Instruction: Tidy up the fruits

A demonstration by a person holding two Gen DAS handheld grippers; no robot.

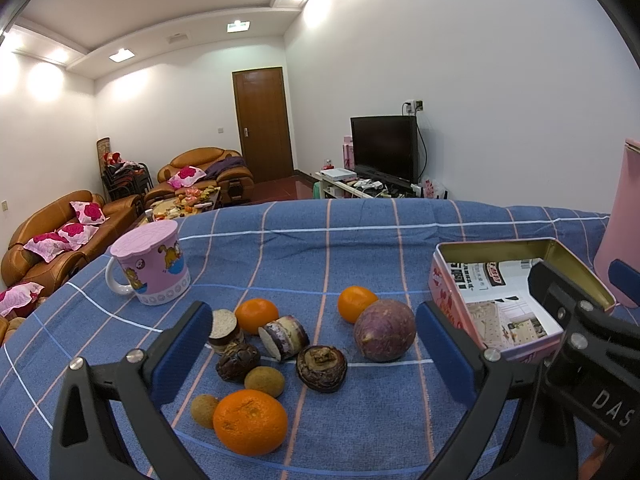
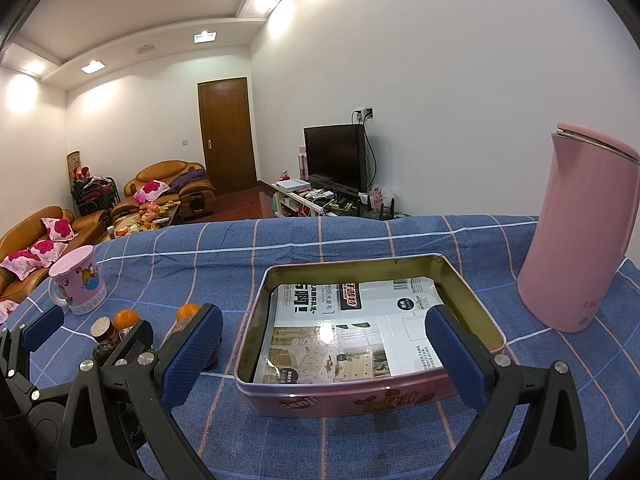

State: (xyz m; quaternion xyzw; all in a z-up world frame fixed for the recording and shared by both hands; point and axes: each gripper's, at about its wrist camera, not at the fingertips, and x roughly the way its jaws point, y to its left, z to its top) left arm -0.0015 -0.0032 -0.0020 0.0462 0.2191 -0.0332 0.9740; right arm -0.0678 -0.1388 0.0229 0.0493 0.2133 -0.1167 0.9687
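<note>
Both grippers hovered with jaws wide apart, holding nothing. The fruits [image 1: 280,344] lay clustered near the table's front edge, left of the empty pink tin [image 2: 372,392]. The left gripper [image 1: 316,344] framed the pile — best to settle on one fruit, perhaps the nearest orange [image 1: 250,420], and close gently, while the right gripper [image 2: 324,350] waited at the tin.

Your right tongs [image 2: 324,354] gape wide above the open pink rectangular metal tin [image 2: 472,304], lined with printed paper. A tall pink plastic kettle [image 2: 576,236] stands right of it on the blue-checked bench [image 2: 360,240].
</note>
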